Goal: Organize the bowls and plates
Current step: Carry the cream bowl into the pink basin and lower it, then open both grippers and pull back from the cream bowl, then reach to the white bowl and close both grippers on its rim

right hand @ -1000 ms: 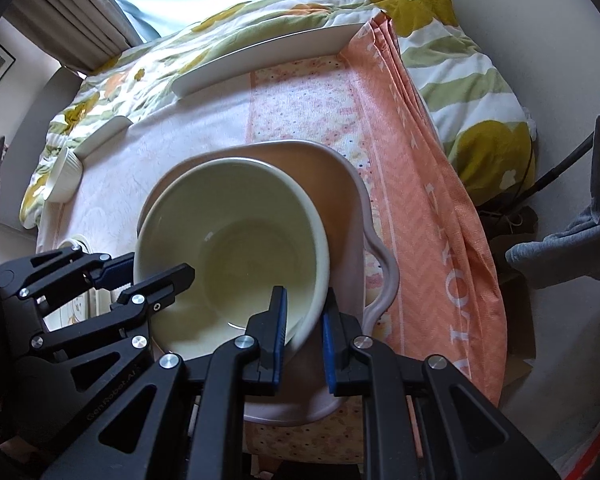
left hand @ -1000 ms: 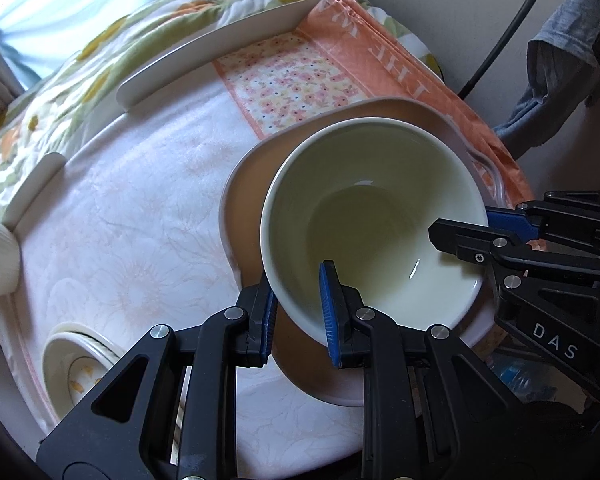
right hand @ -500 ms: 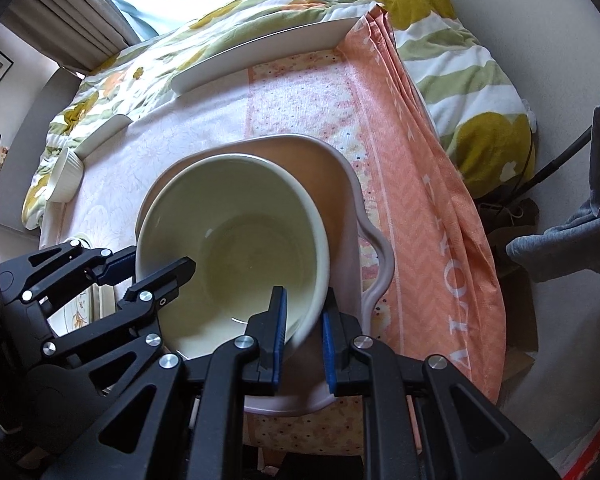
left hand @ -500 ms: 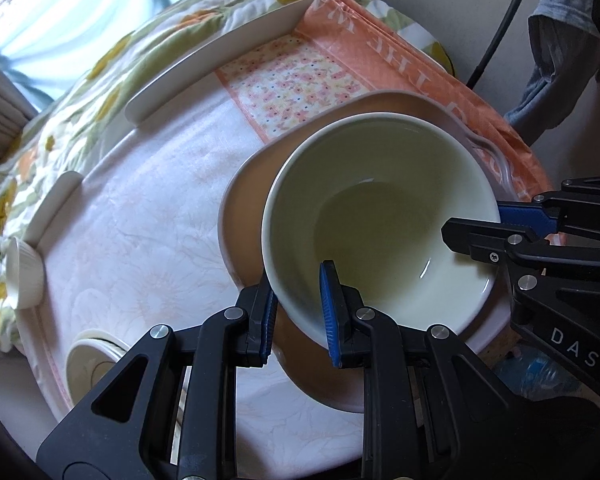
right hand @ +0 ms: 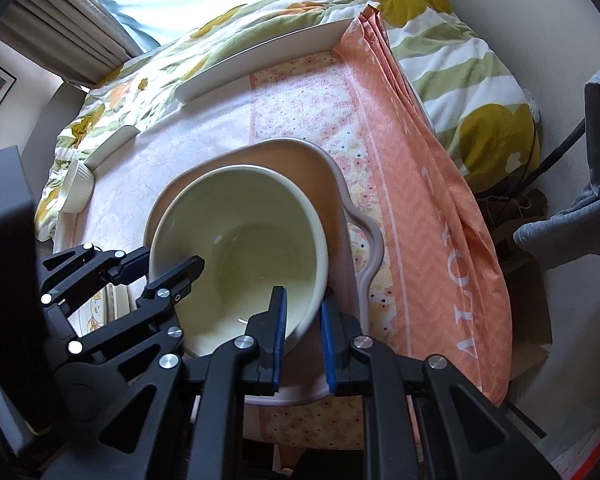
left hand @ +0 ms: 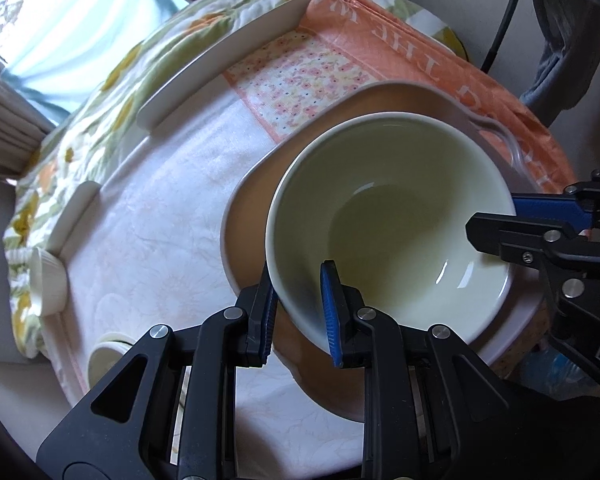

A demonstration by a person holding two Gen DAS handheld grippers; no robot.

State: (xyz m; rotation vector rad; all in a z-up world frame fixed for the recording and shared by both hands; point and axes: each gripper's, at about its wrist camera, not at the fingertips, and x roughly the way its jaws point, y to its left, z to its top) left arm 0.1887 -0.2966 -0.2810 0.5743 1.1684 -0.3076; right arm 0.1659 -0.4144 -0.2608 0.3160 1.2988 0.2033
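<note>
A cream bowl [left hand: 388,220] [right hand: 240,248] sits in or just above a large pinkish dish [left hand: 252,216] [right hand: 340,208] that has a scalloped handle. My left gripper [left hand: 298,312] is shut on the bowl's near rim, one blue pad inside and one outside. My right gripper [right hand: 302,314] is shut on the opposite rim in the same way. Each gripper shows in the other's view: the right gripper [left hand: 496,220] at the right edge, the left gripper [right hand: 172,264] at the left. Whether the bowl's base touches the dish is hidden.
The table cloth is white with an orange runner [right hand: 420,200]. On it lie a long white plate [left hand: 220,56] [right hand: 260,64], a smaller white plate [left hand: 76,216], a ribbed ramekin [left hand: 48,280] [right hand: 76,192] and a patterned dish [left hand: 108,360] [right hand: 100,312] at the near left. Floral bedding lies beyond.
The left gripper has tilted a little, so its view of the table has swung. Both grippers stay clamped on the bowl, which has hardly moved over the dish.
</note>
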